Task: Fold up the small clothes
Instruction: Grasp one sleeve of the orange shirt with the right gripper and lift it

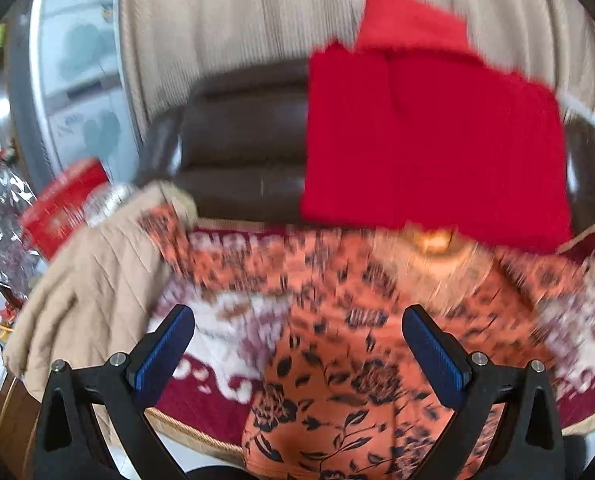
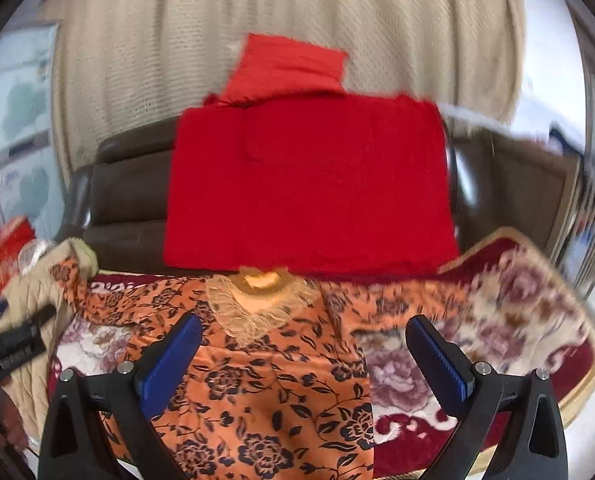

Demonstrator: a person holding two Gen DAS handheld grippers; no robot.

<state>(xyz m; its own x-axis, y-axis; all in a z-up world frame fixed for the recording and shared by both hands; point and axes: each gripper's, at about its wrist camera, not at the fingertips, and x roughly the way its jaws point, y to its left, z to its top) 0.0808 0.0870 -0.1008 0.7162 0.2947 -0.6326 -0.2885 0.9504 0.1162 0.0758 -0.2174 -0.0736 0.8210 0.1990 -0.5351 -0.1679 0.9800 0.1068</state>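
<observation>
Blue ribbed pads lined the black fingers of the left gripper (image 1: pixel 297 344), whose jaws stood wide apart with nothing between them, above the orange garment with a black flower print (image 1: pixel 337 400). The right gripper (image 2: pixel 301 356) stood the same way, jaws spread and empty, over the same orange floral garment (image 2: pixel 265 400). That garment lay spread flat, its neckline with a pale fringe trim (image 2: pixel 257 300) pointing away from both grippers and its sleeves stretched out to either side. Under it lay a dark red rug with cream and mauve flowers (image 2: pixel 477 340), which covered the bench; the bench surface itself was hidden.

Beyond the neckline a red knitted garment, folded into a rectangle (image 2: pixel 309 192), rested at the far edge of the rug, with a smaller, lighter red folded piece (image 2: pixel 289 68) on top at its back. Both pictures were blurred, so the knit's details could not be made out. Behind it stood a dark brown leather sofa (image 1: pixel 237 140) and a beige ribbed curtain (image 1: pixel 237 20). A beige quilted cloth (image 1: pixel 89 280) lay bunched at the left end of the rug, touching the left sleeve. Beside it sat a red box (image 1: pixel 61 208); its contents could not be told.
</observation>
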